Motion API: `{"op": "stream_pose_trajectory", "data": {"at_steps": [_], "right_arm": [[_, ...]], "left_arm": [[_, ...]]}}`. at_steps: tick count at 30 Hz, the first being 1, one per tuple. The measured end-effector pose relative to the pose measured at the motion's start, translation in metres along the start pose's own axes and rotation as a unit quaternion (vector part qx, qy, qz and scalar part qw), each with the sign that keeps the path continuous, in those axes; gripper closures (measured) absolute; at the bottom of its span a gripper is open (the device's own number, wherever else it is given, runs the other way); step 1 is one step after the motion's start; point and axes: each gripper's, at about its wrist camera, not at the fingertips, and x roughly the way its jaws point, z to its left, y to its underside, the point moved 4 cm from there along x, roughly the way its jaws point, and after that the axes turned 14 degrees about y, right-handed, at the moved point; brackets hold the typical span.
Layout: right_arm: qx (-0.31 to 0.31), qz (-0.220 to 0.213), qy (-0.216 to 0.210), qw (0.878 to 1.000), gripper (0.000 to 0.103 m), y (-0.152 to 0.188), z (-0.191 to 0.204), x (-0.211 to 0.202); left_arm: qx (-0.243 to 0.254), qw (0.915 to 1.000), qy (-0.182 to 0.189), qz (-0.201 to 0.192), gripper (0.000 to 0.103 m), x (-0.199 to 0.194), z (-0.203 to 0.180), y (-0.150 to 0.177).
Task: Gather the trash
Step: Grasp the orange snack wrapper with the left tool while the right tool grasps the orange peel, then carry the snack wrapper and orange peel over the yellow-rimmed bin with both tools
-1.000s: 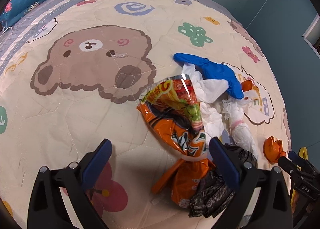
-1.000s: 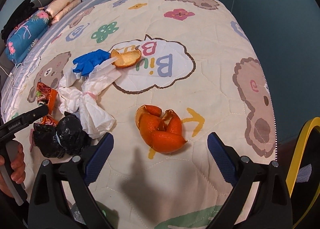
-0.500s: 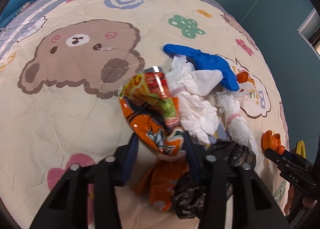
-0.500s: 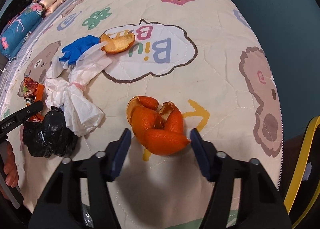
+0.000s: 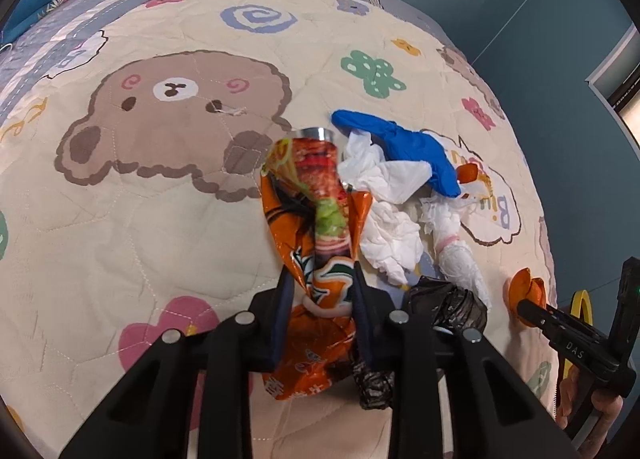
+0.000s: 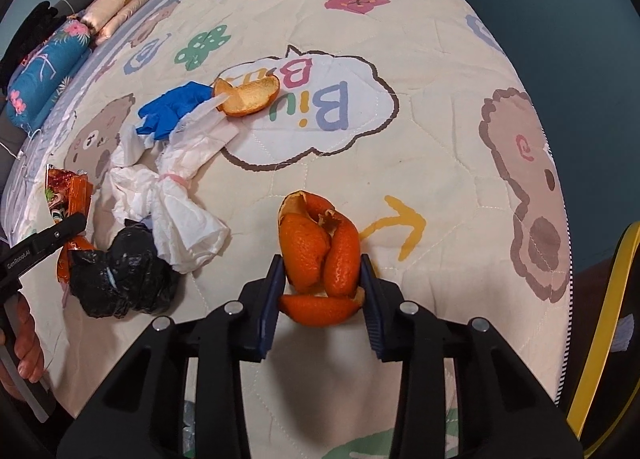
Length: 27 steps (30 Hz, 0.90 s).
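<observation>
A bed (image 5: pixel 120 227) with a cream quilt printed with bears, flowers and a speech bubble fills both views, with teal walls behind it and folded pillows (image 6: pixel 44 71) at its far end. A scatter of trash lies on the quilt.

The left claw (image 5: pixel 320 291) has just been closing, and its dark blue pads now press from both sides on the waist of an orange snack wrapper (image 5: pixel 316 219), whose upper part stands up above the fingers while the lower part hangs crumpled below them. Just beside the wrapper, on its right in the left wrist view, lies a crumpled black plastic bag (image 5: pixel 448 303). Beyond it sits a bunch of white tissue (image 5: pixel 392 235), partly tied with a pink band, and a blue glove (image 5: pixel 404 151) rests on the tissue's far edge.

The right claw (image 6: pixel 322 287) has also just been closing, and its pads are clamped on a curled piece of orange peel (image 6: pixel 320 251) near a yellow arrow printed on the quilt. A second orange peel (image 6: pixel 248 97) lies well apart on the speech bubble print, touching the glove's tip. A person's fingers (image 6: pixel 24 335) show at the left edge of the right wrist view, gripping the other tool's handle. A yellow rim (image 6: pixel 604 331) shows at the far right, off the bed.
</observation>
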Motion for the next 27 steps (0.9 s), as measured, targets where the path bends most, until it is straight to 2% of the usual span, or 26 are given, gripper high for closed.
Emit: {"op": "stream_pose_trajectory", "data": {"at_steps": [13,27], "right_arm": [[-0.006,-0.022,-0.033,0.999,0.068,0.007,0.003,-0.043],[0.011,-0.048,-0.049,0.998,0.068,0.02,-0.02,-0.082]], "left_arm": [[0.007,0.9995,-0.011,-0.03,0.078,-0.032,-0.003,-0.007],[0.038,0.9979,0.001,-0.052,0.078,-0.061,-0.042,-0.006]]}}
